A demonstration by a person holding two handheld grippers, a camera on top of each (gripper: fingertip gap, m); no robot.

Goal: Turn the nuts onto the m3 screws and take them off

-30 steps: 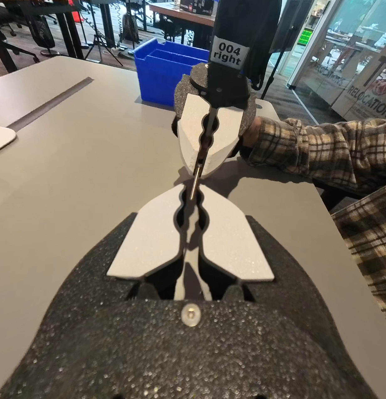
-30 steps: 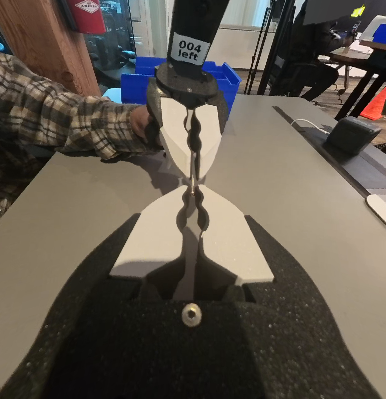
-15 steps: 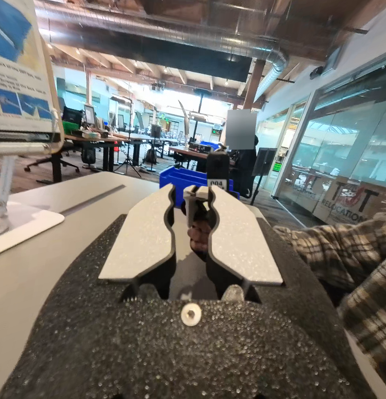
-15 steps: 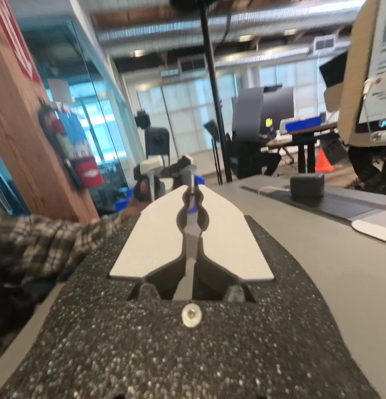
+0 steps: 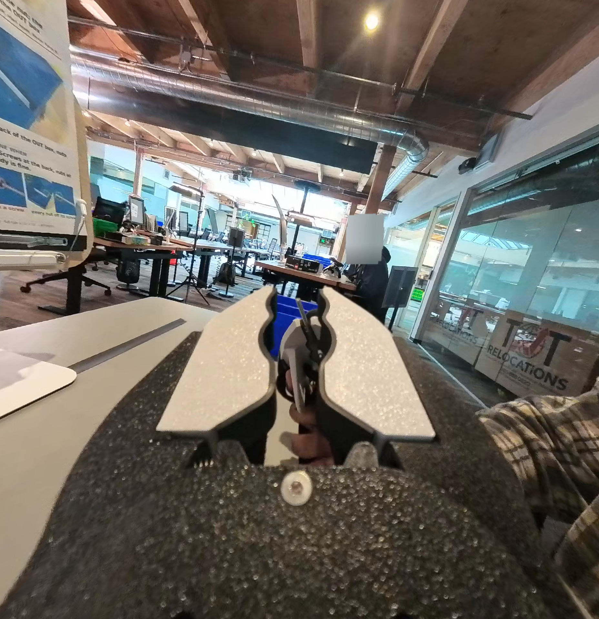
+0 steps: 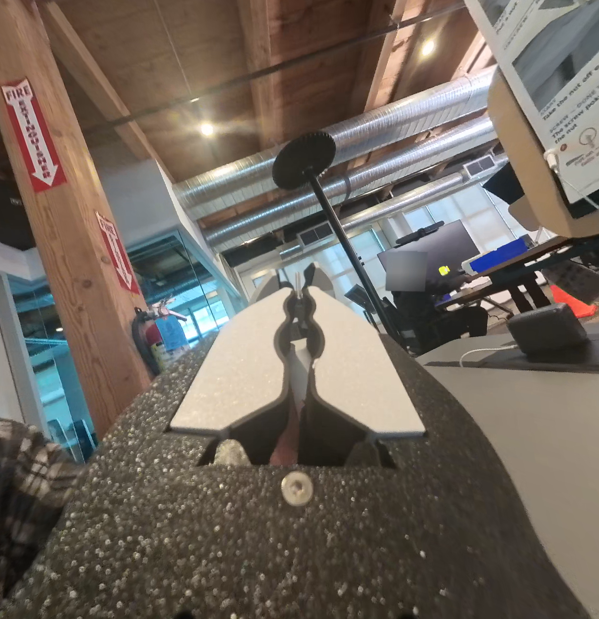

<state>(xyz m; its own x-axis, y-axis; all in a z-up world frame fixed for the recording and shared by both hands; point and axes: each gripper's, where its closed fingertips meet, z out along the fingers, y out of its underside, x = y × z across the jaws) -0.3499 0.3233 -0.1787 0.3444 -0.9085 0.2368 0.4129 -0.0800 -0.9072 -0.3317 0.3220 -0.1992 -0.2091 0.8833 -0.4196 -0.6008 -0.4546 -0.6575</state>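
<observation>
Right claw [image 6: 299,292] pinches screw [image 6: 297,284] at its tips.

A person is wearing a plaid flannel sleeve [image 5: 555,445] and gripping speckled black foam-textured grippers with pale grey scalloped fingers [image 5: 231,361] and silver screws [image 5: 296,487].

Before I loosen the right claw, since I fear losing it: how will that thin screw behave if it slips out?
The screw is a thin metal pin, so probably stiff and very light. Only the right claw tips pinch it, so it could slip easily. Being round, it would likely roll on the smooth table.
</observation>
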